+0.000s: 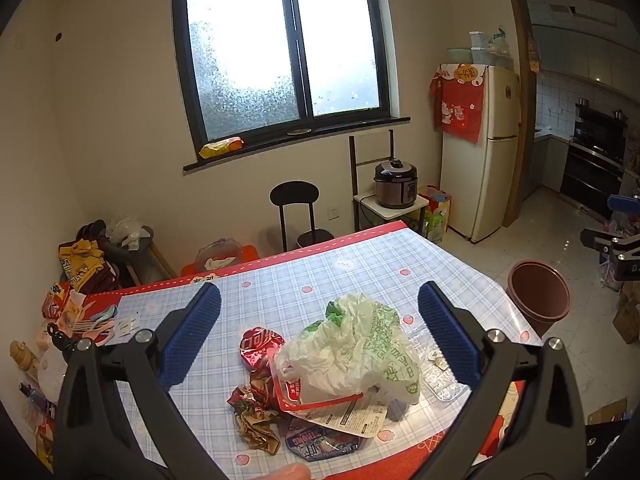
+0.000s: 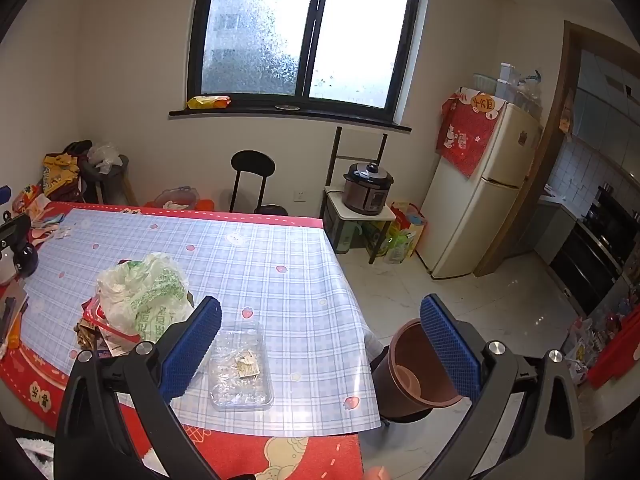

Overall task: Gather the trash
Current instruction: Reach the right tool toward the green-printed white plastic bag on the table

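Both the left gripper (image 1: 320, 340) and right gripper (image 2: 320, 344) gape fully, holding nothing. Nearest the table (image 2: 256, 248) edge lies a clear plastic tray (image 2: 240, 368); beyond it, a crumpled plastic bag (image 1: 356, 344) atop wrappers (image 1: 256, 412). The brown bin (image 2: 416, 368) beside the table appears empty: collection not begun.

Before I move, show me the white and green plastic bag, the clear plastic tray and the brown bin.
white and green plastic bag (image 1: 360, 344), left wrist view, on its crumpled middle.
clear plastic tray (image 2: 240, 372), right wrist view, on its floor.
brown bin (image 1: 538, 292), left wrist view, on its inner wall.
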Demonstrator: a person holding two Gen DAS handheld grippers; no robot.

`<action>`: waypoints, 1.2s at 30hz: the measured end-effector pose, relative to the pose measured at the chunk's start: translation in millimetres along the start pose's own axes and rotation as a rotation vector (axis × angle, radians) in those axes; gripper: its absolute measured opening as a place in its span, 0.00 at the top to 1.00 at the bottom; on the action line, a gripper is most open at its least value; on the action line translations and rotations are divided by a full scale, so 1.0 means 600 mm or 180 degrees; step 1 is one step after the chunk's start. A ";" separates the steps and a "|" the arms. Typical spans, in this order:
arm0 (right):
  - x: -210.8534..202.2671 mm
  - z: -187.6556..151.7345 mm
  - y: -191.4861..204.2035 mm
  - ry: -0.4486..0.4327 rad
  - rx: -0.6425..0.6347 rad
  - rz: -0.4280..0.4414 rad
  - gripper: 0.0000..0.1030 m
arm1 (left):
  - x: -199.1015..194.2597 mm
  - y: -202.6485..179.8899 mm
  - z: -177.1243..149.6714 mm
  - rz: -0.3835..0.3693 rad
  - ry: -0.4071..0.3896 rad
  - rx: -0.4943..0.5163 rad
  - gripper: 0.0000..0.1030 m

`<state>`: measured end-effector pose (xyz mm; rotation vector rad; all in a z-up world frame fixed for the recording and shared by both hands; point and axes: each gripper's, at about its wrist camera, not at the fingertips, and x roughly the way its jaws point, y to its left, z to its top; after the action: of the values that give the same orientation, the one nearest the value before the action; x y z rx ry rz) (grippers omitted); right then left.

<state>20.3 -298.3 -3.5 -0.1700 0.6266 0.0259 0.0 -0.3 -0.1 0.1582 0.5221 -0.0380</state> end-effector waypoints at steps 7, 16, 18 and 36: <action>0.000 -0.001 0.001 -0.0006 -0.0005 0.0005 0.05 | -0.002 -0.001 0.000 -0.0001 -0.0007 -0.0015 0.05; -0.002 -0.002 0.011 -0.0014 -0.0010 0.0029 0.05 | -0.007 0.007 0.002 -0.0001 -0.0007 -0.0033 0.05; -0.003 -0.003 0.015 -0.0014 -0.0008 0.0053 0.05 | -0.008 0.007 0.004 0.0002 -0.0008 -0.0034 0.05; 0.006 0.002 0.036 -0.0008 0.0092 0.0355 0.05 | -0.019 0.055 -0.001 -0.0143 -0.0012 -0.0365 0.05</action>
<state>22.2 -276.9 -8.3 -0.1070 0.6330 0.1245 -7.6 32.0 10.0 0.0343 0.5227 -0.0521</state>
